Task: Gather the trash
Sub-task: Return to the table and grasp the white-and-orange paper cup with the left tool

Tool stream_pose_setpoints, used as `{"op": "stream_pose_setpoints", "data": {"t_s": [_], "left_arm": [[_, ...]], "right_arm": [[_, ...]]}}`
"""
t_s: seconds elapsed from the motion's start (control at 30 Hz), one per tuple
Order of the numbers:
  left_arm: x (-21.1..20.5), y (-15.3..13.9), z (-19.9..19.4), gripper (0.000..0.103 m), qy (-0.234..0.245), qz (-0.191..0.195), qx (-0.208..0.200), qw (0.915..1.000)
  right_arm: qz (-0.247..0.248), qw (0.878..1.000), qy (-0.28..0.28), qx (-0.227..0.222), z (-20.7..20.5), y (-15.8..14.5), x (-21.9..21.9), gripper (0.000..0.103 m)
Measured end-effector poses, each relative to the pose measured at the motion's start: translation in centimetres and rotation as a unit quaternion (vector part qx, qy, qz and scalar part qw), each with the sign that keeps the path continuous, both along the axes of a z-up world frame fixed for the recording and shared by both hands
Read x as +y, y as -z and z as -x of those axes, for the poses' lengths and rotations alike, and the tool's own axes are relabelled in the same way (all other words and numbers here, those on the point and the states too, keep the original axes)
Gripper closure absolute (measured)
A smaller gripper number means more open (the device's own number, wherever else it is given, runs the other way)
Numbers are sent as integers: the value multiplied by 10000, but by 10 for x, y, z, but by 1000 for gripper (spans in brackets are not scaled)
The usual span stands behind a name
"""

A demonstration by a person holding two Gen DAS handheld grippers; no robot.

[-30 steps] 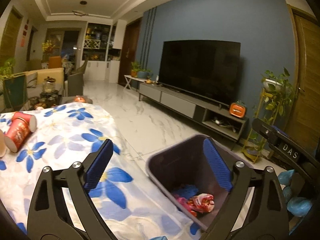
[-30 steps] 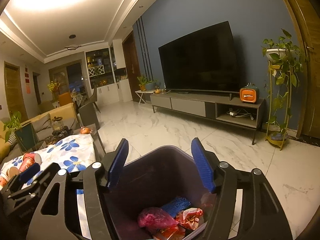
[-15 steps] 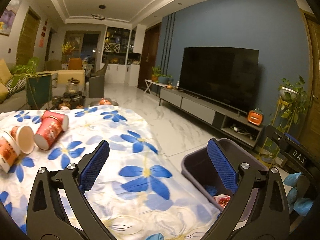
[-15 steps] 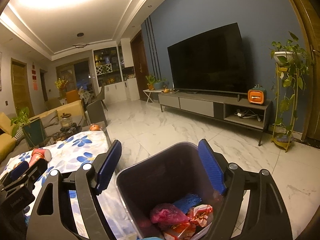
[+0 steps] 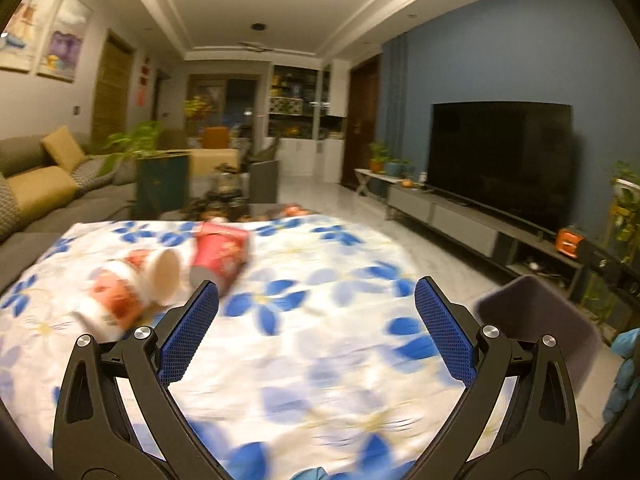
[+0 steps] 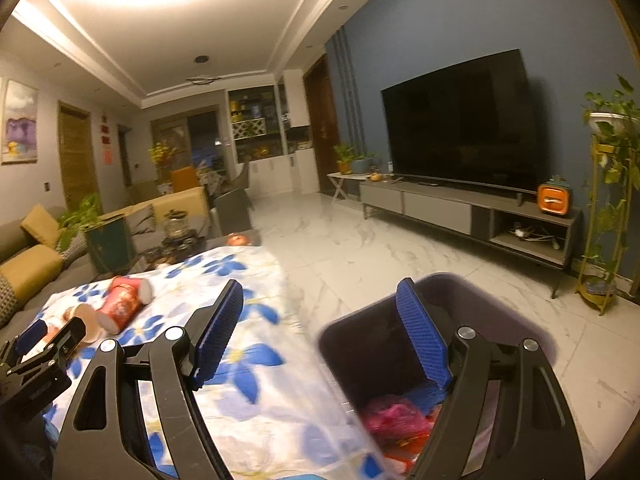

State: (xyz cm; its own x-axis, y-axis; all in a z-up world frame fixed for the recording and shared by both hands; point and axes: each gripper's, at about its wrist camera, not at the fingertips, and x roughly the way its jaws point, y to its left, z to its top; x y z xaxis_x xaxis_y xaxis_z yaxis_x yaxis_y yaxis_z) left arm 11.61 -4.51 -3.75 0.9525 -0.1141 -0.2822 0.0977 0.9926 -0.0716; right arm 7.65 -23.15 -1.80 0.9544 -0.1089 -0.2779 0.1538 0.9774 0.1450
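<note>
Here the left gripper [image 5: 316, 312] hangs over a table covered by a white cloth with blue flowers [image 5: 320, 344], its blue-padded jaws spread wide with nothing between them. Toward the far left part of the cloth lie two paper cups on their sides: a red cup [image 5: 220, 254], its base turned toward the camera, and just beside it a red-and-white cup [image 5: 128, 292] whose open mouth faces right and seems to touch the red one, though motion blur makes the contact hard to judge. In the right wrist view the same pair shows at the far left corner of the cloth, with the left gripper's black frame low beside them. The right gripper [image 6: 320, 320] is also wide open and holds nothing; its left finger sits above the right edge of the cloth and its right finger above the mouth of a dark grey bin [image 6: 360, 344]. The bin stands on the marble floor [image 6: 360, 248] just beside the table's right edge, and inside it lie a pink crumpled bag [image 6: 394, 416], something blue and some red wrappers, partly hidden by the gripper frame. Past the table stand a television [image 6: 460, 128] on a low grey cabinet [image 6: 436, 206], against a blue wall.
</note>
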Motion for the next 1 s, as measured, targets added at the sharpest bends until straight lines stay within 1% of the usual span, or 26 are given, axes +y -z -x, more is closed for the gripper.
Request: {"op": "stream_pose_setpoints", "data": {"t_s": [0.13, 0.3, 0.47, 0.67, 0.83, 1.0], "left_arm": [[44, 5, 2, 6, -519, -22, 45, 9986], [101, 9, 3, 6, -1147, 40, 98, 9933], [140, 13, 1, 6, -1524, 54, 137, 9882], [166, 18, -13, 6, -1624, 42, 329, 9862], [177, 23, -34, 6, -1459, 220, 628, 9871], [182, 29, -53, 6, -1348, 241, 925, 9862]], "right_arm": [[75, 9995, -292, 3, -5, 0, 25, 26], [135, 9980, -619, 3, -10, -1, 54, 26], [179, 9955, -932, 3, -15, -1, 81, 26], [207, 9917, -1272, 9, -24, 0, 113, 26], [215, 9880, -1530, 14, -35, 0, 137, 26], [218, 9848, -1723, 30, -46, 0, 156, 26]]}}
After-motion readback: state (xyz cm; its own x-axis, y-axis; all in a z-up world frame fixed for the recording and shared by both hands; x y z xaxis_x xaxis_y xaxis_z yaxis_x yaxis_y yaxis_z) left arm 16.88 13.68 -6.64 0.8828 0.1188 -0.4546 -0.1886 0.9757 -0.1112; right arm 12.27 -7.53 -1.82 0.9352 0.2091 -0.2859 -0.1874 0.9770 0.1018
